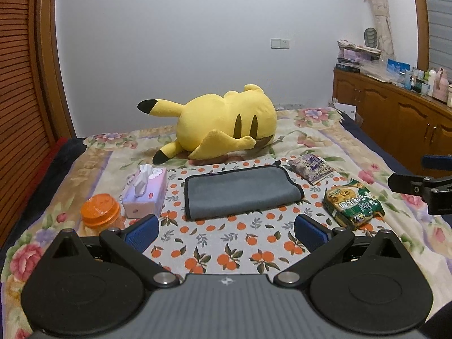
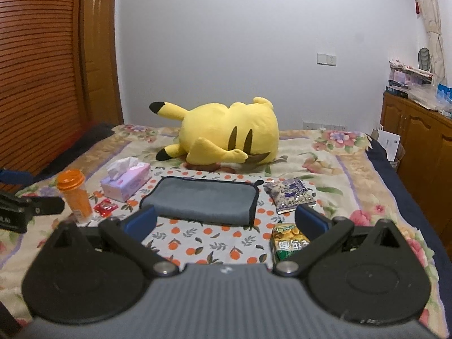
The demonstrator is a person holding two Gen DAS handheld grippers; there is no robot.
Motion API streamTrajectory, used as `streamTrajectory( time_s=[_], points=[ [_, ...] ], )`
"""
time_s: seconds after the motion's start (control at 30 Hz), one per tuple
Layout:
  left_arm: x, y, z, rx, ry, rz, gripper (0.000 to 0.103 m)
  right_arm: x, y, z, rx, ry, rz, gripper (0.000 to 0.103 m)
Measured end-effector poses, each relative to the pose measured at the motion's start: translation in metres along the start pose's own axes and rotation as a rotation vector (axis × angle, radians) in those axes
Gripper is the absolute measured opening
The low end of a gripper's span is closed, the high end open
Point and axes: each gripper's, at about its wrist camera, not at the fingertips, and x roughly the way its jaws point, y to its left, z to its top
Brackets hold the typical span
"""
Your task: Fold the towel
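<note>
A grey towel with black edging [image 1: 240,190] lies folded flat on an orange-print cloth [image 1: 226,243] on the bed; it also shows in the right wrist view [image 2: 202,199]. My left gripper [image 1: 226,231] is open and empty, held above the cloth just in front of the towel. My right gripper [image 2: 226,221] is open and empty, also just in front of the towel. The right gripper's side shows at the right edge of the left wrist view [image 1: 423,180]. The left gripper's side shows at the left edge of the right wrist view [image 2: 25,206].
A yellow plush toy [image 1: 226,130] lies behind the towel. A tissue box [image 1: 145,192] and an orange-lidded jar [image 1: 100,212] are to the left. A purple packet [image 1: 310,166] and a green snack bag [image 1: 353,203] are to the right. A wooden cabinet [image 1: 395,113] stands at the right.
</note>
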Motion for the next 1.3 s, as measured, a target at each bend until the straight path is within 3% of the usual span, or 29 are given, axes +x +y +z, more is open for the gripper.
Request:
streamTrajectory(
  time_s=[0.43,1.3],
  points=[
    [-0.017,-0.005,-0.027,-0.002,0.010,0.000,0.103,-0.021,0.008,-0.021,0.013,-0.001,0.007,0.103],
    [0.001,0.001,-0.082,-0.041,0.088,0.011,0.103,-0.012,0.015,-0.075,0.019,0.066,-0.001,0.103]
  ],
)
